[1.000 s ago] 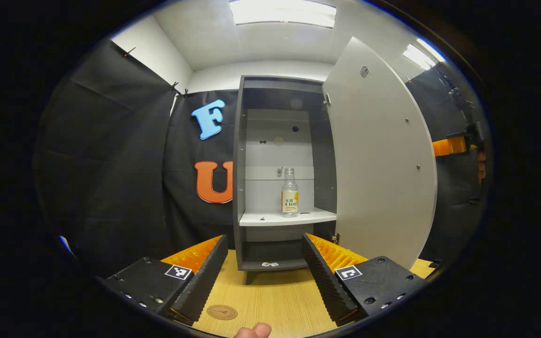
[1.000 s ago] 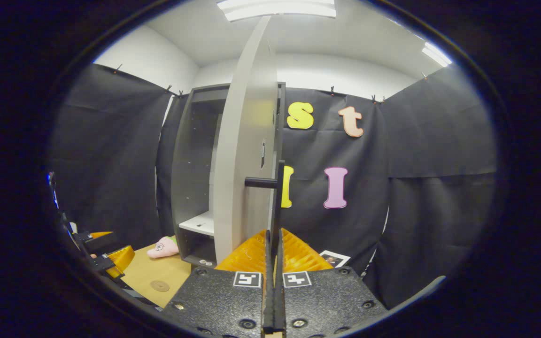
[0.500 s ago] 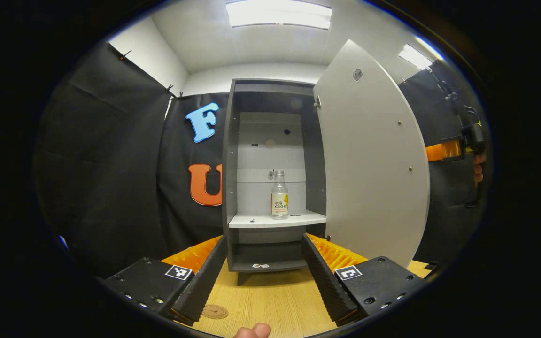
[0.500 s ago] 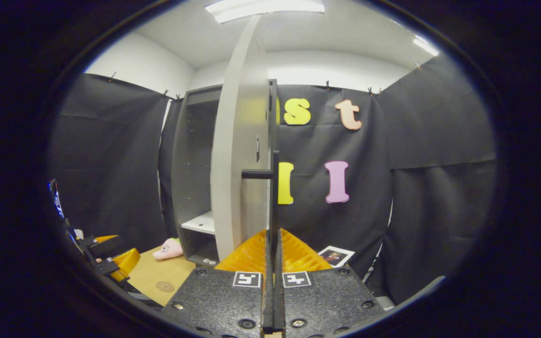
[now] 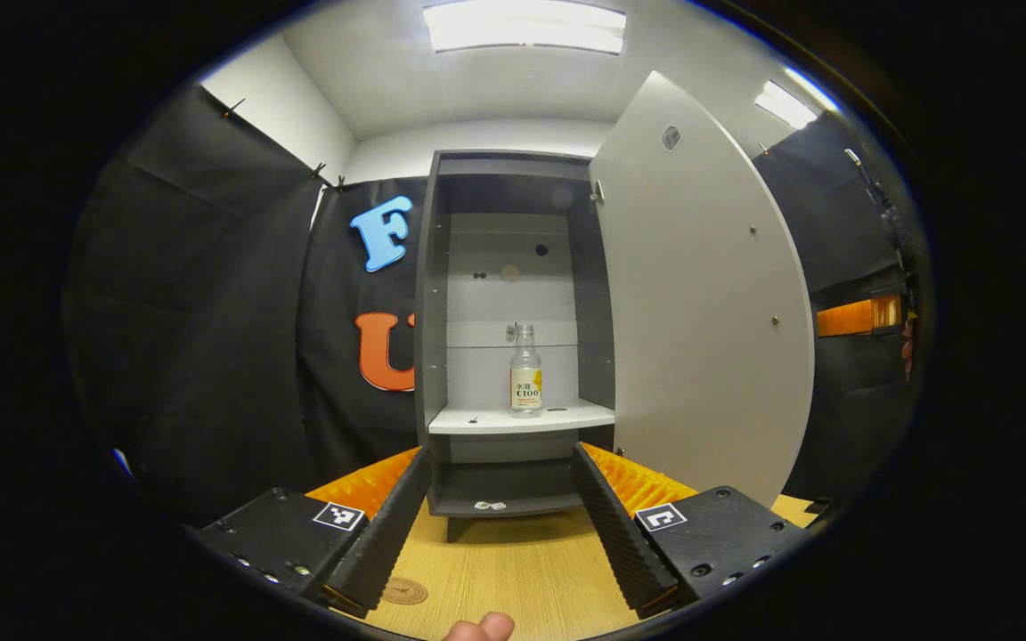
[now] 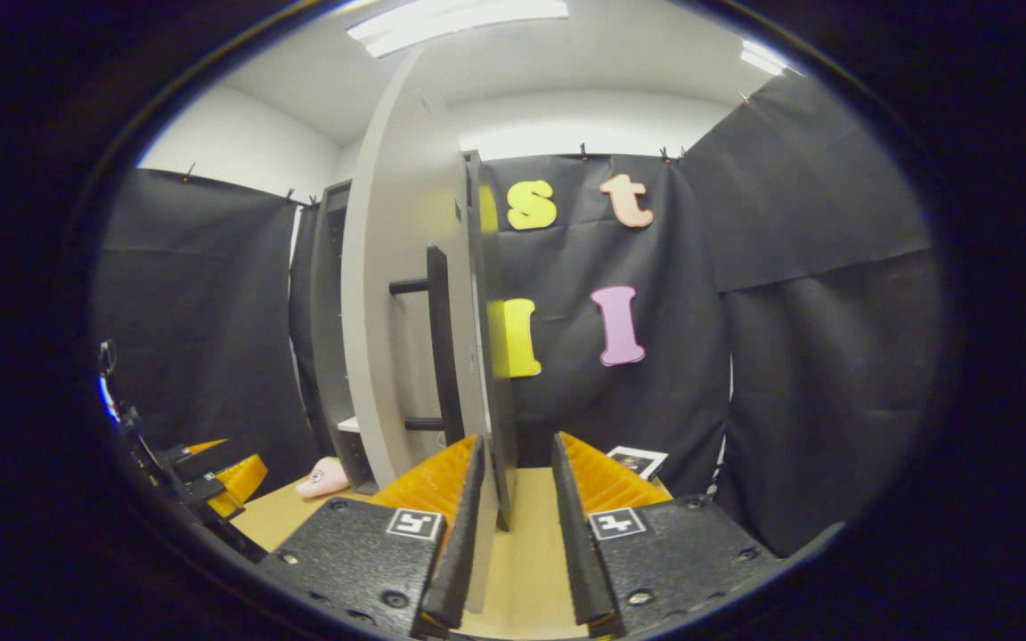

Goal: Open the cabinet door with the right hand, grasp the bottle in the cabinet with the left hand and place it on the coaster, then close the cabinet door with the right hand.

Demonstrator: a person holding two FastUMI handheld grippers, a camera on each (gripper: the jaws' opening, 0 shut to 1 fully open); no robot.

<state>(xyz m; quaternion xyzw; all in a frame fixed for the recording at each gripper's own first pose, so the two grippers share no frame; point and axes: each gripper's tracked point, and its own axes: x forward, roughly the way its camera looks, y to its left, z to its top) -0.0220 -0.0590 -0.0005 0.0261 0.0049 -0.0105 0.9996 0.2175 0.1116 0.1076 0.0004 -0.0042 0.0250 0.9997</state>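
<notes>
- Left gripper view, far left: booth wall of black cloth behind everything.
- Low at left, on the wooden table [image 5: 513, 579]: round brown coaster [image 5: 403, 591], flat, just beside the left finger's base, well apart from the cabinet.
- Bottom centre: left gripper [image 5: 501, 472] with fingers spread wide, nothing between them, aimed straight at the cabinet opening; fingertip of the holding hand [image 5: 480, 628] at the very bottom edge.
- Centre: grey cabinet [image 5: 429, 294] standing on the table, open at the front.
- On the white middle shelf [image 5: 517, 417]: clear bottle [image 5: 525, 372], upright, long axis vertical, cap up, label facing the camera, set right of the shelf's middle; small dark bits lying on the shelf to either side.
- Path from gripper to bottle unobstructed; bare tabletop between.
- Right of centre: cabinet door [image 5: 700, 294] swung out wide, hinged on the cabinet's right side.
- Far right edge: right gripper [image 5: 860, 316] seen from afar, beyond the door's free edge.
- Right gripper view, far left: the left gripper [image 6: 210, 476] low over the table, a pink soft object [image 6: 324, 479] near the cabinet's foot.
- Centre: door seen edge-on, its black bar handle [image 6: 440, 347] upright, long axis vertical.
- Bottom: right gripper [image 6: 517, 463] with fingers parted, off the handle, the door's lower edge between the tips; contact impossible to tell.
- Right of that: a small printed card [image 6: 638, 460] on the table.
</notes>
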